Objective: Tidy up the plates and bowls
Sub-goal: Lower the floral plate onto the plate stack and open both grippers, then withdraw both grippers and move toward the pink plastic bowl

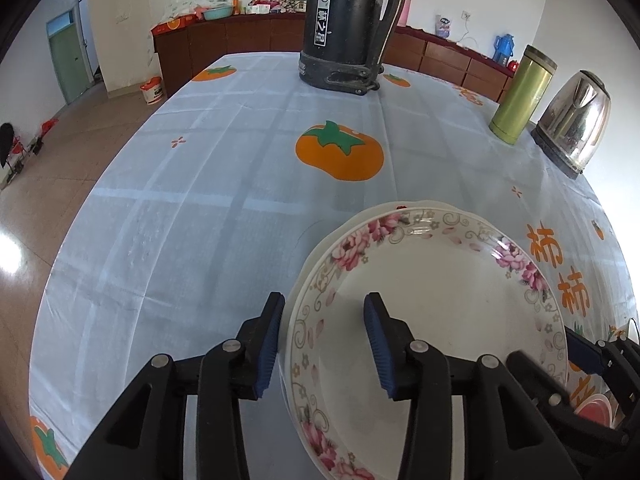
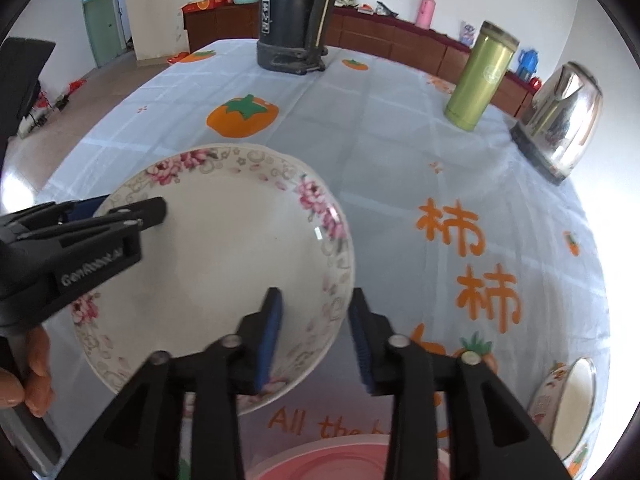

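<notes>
**Two grippers straddle the rim of a flowered plate**

On the table (image 1: 192,184), under a pale checked cloth printed with orange persimmons, a white floral plate (image 1: 432,304) sits on top of another plate, whose plain white edge (image 1: 400,205) peeps out at the far side. The top plate is glossy china, round and shallow, with pink blossoms and grey scrolls around its rim.

The left gripper (image 1: 326,344) has one blue ribbed pad outside the rim and the other over the plate's well. Its jaws are spread, with clear air between pads and china. The right gripper (image 2: 316,336) straddles the opposite edge in the same way, one pad inside and one outside, also parted and not pinching. No earlier view is given to compare.

A hand (image 2: 28,376) grips the left tool's handle at the edge of the right camera's view.

Farther back stands a tall dark thermos jug (image 1: 348,28), scuffed and matte, with a long handle. To the right are a slim green metal flask (image 1: 520,96) and a shiny steel kettle (image 1: 572,120) on a black base. None of these crowds the plates. Nearer, a steel-lined bowl (image 2: 568,404) sits at the right edge, and a pink round item (image 2: 344,460) lies at the near edge, cut off by the frame. A brown wooden sideboard (image 1: 240,36) lines the far wall.
</notes>
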The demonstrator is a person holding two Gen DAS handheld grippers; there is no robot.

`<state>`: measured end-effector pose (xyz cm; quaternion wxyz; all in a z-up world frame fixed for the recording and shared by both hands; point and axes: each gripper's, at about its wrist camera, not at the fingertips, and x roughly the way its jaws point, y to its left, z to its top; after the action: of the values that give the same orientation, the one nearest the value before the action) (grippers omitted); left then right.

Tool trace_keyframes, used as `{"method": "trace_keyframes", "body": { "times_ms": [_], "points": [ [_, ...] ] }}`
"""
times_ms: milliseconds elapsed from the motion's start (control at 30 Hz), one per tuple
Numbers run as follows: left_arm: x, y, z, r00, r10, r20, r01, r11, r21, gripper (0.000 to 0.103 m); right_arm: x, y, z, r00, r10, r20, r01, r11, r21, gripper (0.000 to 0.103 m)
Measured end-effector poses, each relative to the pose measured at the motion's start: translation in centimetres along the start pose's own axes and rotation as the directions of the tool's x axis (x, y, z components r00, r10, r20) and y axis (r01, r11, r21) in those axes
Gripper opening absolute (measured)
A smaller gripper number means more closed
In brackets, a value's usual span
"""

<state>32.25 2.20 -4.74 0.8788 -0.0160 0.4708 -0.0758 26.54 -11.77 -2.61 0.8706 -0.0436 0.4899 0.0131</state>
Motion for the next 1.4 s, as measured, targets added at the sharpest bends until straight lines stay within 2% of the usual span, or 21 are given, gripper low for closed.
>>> {"method": "trace_keyframes", "body": {
  "times_ms": [100, 167, 233, 367, 500, 1033, 1400],
  "points": [
    [-0.9, 0.5, 0.0, 0.999, -0.017, 0.046, 0.018, 1.000, -0.017, 0.045, -0.2, 0.1, -0.2, 1.000, -0.003, 0.010, 0.003, 1.000, 0.015, 0.050],
    [-1.7, 0.7, 0.1, 0.996, -0.014, 0.084, 0.016, 1.000, -0.021, 0.050, -0.9, 0.2, -0.5, 0.999, -0.008, 0.038, 0.007, 1.000, 0.025, 0.054],
    [-2.9, 0.8, 0.2, 0.991, 0.003, 0.134, -0.001, 1.000, -0.021, 0.060, -1.6, 0.2, -0.6, 0.998, -0.014, 0.061, 0.012, 0.999, 0.036, 0.065],
    [-5.4, 0.5, -0.2, 0.970, 0.053, 0.236, -0.055, 0.998, 0.001, 0.062, -3.8, 0.2, -1.1, 0.990, -0.048, 0.130, 0.037, 0.995, 0.090, 0.073],
    [-6.9, 0.6, -1.2, 0.956, 0.095, 0.278, -0.095, 0.995, -0.012, 0.064, -6.0, 0.2, -2.1, 0.979, -0.029, 0.203, 0.001, 0.990, 0.138, 0.075],
    [-10.5, -2.1, -7.7, 0.927, 0.145, 0.345, -0.164, 0.986, 0.027, 0.064, -11.0, 0.4, -7.0, 0.938, -0.031, 0.345, -0.036, 0.982, 0.186, 0.079],
    [-11.8, -3.6, -11.2, 0.929, 0.141, 0.344, -0.164, 0.986, 0.039, 0.064, -13.8, -0.1, -11.0, 0.912, -0.040, 0.409, -0.053, 0.976, 0.213, 0.080]
  ]
}}
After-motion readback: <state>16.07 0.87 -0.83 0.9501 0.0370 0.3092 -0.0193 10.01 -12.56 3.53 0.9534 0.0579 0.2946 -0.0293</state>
